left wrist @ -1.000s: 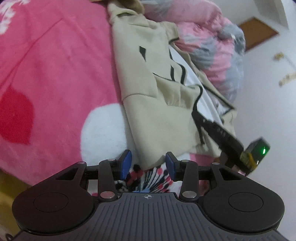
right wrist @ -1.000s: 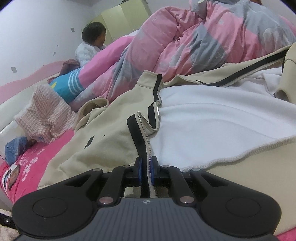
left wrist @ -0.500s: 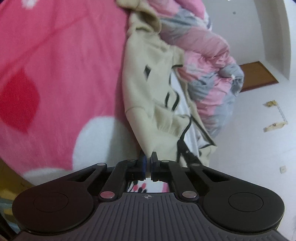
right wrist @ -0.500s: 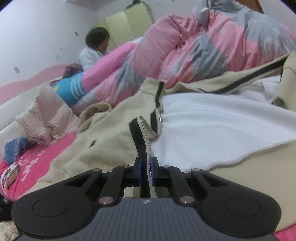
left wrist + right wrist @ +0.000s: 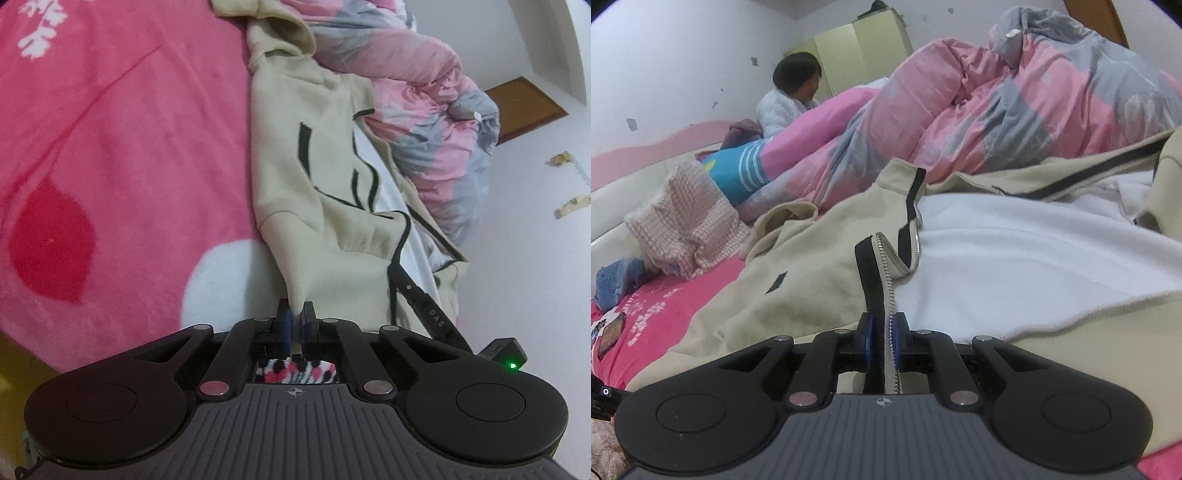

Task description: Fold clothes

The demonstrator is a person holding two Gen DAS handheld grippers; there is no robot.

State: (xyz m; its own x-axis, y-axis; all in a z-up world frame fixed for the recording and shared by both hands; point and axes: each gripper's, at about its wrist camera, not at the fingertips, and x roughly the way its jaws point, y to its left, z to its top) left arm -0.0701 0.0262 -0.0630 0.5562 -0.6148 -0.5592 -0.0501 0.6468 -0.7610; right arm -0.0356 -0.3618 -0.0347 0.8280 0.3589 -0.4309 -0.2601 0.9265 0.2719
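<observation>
A beige zip jacket (image 5: 317, 206) with black trim and a white lining lies open on a pink blanket (image 5: 122, 155). My left gripper (image 5: 294, 325) is shut on the jacket's near hem corner, and the cloth rises in a taut ridge from its pads. In the right wrist view the same jacket (image 5: 798, 280) spreads out with its white lining (image 5: 1015, 258) facing up. My right gripper (image 5: 883, 334) is shut on the front edge with the zip teeth and black tape. Part of the right gripper (image 5: 424, 310) shows at the left view's lower right.
A bunched pink and grey quilt (image 5: 997, 110) lies behind the jacket. A pink knitted garment (image 5: 687, 225) and a blue cloth (image 5: 617, 277) lie at the far left of the bed. A person in a white coat (image 5: 783, 107) sits at the back near a pale green wardrobe (image 5: 857, 48).
My left gripper went from open around the hem corner to shut on it and has pulled the cloth taut. My right gripper has kept its hold on the zip edge.
</observation>
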